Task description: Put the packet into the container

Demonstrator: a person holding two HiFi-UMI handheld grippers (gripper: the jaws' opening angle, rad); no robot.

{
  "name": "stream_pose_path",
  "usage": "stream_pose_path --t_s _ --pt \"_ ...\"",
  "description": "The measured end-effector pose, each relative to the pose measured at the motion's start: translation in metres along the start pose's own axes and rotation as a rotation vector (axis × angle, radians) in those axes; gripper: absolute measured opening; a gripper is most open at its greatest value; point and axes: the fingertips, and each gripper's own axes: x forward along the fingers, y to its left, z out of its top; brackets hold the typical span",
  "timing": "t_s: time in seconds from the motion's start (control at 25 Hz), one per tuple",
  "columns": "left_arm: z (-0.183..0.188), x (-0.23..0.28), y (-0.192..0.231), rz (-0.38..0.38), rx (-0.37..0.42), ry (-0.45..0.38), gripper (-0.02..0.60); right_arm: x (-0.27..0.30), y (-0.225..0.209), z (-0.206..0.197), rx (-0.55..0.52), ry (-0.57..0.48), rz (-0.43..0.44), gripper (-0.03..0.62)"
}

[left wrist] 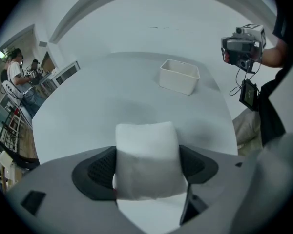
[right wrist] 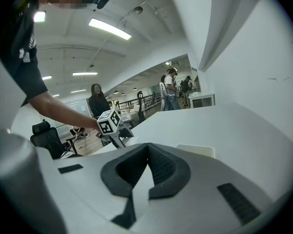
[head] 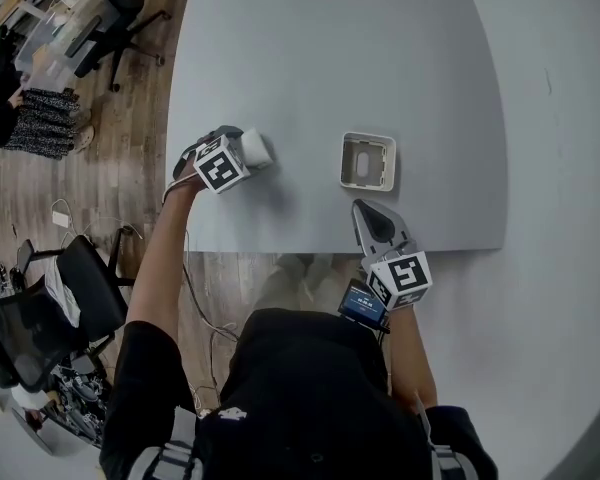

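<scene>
A soft white packet (head: 260, 148) sits between the jaws of my left gripper (head: 248, 152) at the left part of the grey table (head: 320, 48). In the left gripper view both pads touch the packet (left wrist: 147, 155) and it bulges above them, so the left gripper (left wrist: 147, 168) is shut on it. The white square container (head: 367, 139) stands empty to the right, seen also in the left gripper view as the container (left wrist: 179, 76). My right gripper (head: 359, 207) hovers just in front of it near the table's front edge, and the right gripper (right wrist: 147, 147) is shut on nothing.
Black office chairs (head: 40, 308) and cables stand on the wooden floor left of the table. A seated person (head: 30, 118) is at the far left, and other people (right wrist: 171, 89) stand far off. A white wall (head: 570, 118) borders the table's right side.
</scene>
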Motion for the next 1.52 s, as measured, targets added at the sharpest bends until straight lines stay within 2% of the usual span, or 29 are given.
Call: stream_pose_path --t_s 0.16,0.28,0.64,0.96,1.2,1.52 --pt "0.019 -0.007 -0.001 0.006 0.025 -0.041 0.403 0.002 -0.004 0.0 -0.003 -0.013 0.0 0.021" --pt "0.044 -0.022 -0.008 0.006 0.077 -0.074 0.403 -0.001 -0.003 0.009 -0.007 -0.029 -0.007 0.021" --pt "0.162 -0.026 -0.061 -0.048 0.295 -0.168 0.403 -0.037 -0.024 0.017 0.0 -0.075 -0.077 0.021" --pt "0.244 -0.003 -0.105 -0.109 0.397 -0.2 0.403 -0.082 -0.056 0.006 0.04 -0.09 -0.169 0.021" --pt "0.265 0.034 -0.13 -0.142 0.437 -0.151 0.403 -0.107 -0.077 -0.011 0.069 -0.084 -0.212 0.021" --pt "0.257 0.064 -0.14 -0.148 0.455 -0.095 0.405 -0.116 -0.089 -0.02 0.083 -0.075 -0.219 0.021"
